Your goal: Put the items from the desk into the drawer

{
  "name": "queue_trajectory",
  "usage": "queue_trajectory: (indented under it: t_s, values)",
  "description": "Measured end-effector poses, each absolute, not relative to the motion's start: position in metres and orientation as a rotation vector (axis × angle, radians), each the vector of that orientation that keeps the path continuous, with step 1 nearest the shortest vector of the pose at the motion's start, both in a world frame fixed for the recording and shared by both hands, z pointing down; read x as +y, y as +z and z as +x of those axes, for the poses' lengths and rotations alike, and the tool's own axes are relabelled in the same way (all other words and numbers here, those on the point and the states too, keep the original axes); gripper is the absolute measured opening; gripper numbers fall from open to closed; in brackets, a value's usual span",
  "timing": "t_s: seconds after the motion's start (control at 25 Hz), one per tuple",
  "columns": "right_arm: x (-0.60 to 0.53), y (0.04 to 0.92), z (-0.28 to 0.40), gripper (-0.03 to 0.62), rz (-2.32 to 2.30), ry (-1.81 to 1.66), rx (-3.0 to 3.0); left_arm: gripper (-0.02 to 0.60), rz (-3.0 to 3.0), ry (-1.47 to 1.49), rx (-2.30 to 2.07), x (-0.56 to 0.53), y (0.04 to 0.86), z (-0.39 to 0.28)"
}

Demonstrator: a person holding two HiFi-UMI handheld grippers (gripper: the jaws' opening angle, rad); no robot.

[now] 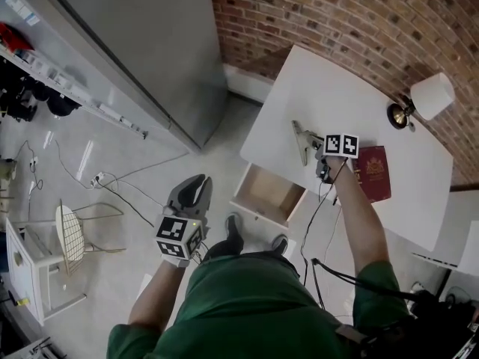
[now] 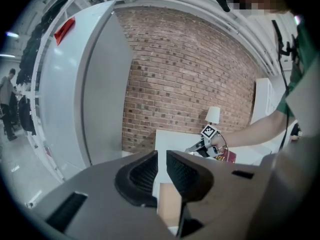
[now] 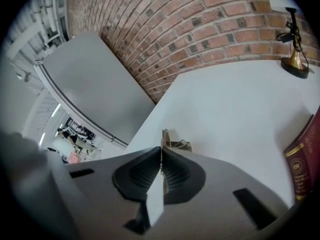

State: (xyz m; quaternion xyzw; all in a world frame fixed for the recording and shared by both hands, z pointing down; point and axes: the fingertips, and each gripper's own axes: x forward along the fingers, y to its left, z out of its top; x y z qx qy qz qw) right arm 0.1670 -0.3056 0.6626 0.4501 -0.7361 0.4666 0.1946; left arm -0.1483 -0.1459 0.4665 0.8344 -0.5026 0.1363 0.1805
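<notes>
Thin card (image 3: 155, 199), seemingly, clamped edge-on between right gripper (image 3: 161, 151) fingers (image 3: 140, 173).

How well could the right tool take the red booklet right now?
Probably not yet: the right tool is shut on a thin white card, though the red booklet lies uncovered on the desk right beside it.
</notes>
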Motion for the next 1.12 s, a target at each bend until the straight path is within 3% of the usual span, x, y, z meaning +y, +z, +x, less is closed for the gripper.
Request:
queue_trajectory:
  t_s: [0.72,1.12]
  values:
    - [-0.176,0.605,0.153,0.012,0.968,1.01,-2.252,0.048,2.408,0.356,-1.395,-0.097,0.467,-0.061]
    - [-0.079,0.619,0.081,0.012,0.597,0.606,-2.287,0.048,2.311,0.359,-1.396,-0.071,0.505,-0.067]
